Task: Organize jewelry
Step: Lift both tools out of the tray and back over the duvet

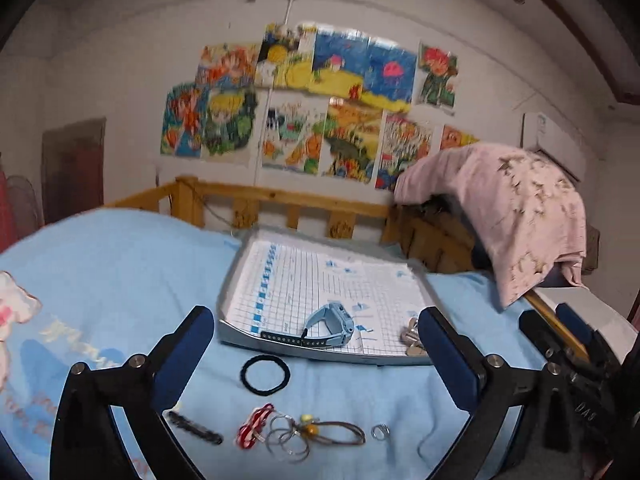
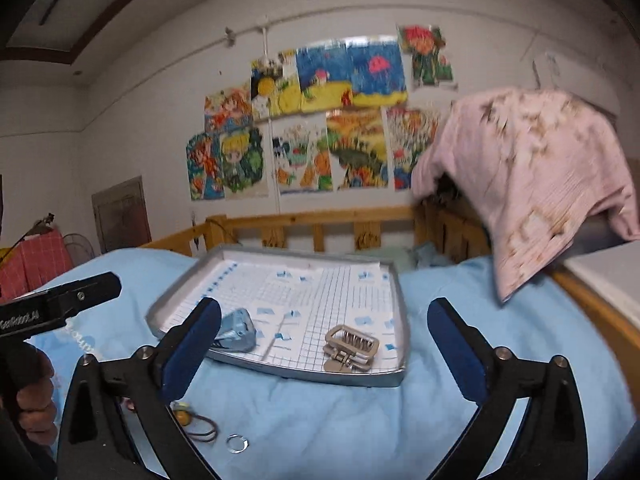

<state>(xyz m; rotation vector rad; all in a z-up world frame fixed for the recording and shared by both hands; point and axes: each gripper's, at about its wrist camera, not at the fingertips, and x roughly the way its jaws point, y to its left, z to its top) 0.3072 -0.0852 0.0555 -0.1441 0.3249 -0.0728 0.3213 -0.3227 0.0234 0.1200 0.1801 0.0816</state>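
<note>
Left wrist view: left gripper (image 1: 316, 344) is pointing slightly down over the blue blanket (image 1: 120, 264), jaws spread wide, nothing between the pads. Tray (image 1: 236, 280) is lying ahead on the blanket, lined with grid paper. Blue watch (image 1: 324, 326) is sitting inside it near the front edge, metal clip (image 1: 412, 340) at the front right corner, partly hidden by the right finger. Loose pieces are lying on the blanket in front of the tray: black hair tie (image 1: 265, 374), black hairpin (image 1: 194, 427), red-white bow (image 1: 256, 426), wire hoops (image 1: 288, 440), bead tie (image 1: 332, 432), small ring (image 1: 380, 431). Right gripper (image 1: 568, 344) is showing at the right edge, just beside

Right wrist view: right gripper (image 2: 324, 336) is pointing near level at the tray (image 2: 400, 304), jaws released wide, empty. Watch (image 2: 236, 334) is lying in the tray's near left corner, partly behind the left finger; clip (image 2: 350, 346) in the near right part. Bead tie (image 2: 188, 420) and ring (image 2: 237, 443) are lying on the blanket (image 2: 460, 300) below. Left gripper (image 2: 68, 304) is showing at the left edge, a hand (image 2: 36, 400) wrapping its handle; its jaws are out of frame here
</note>
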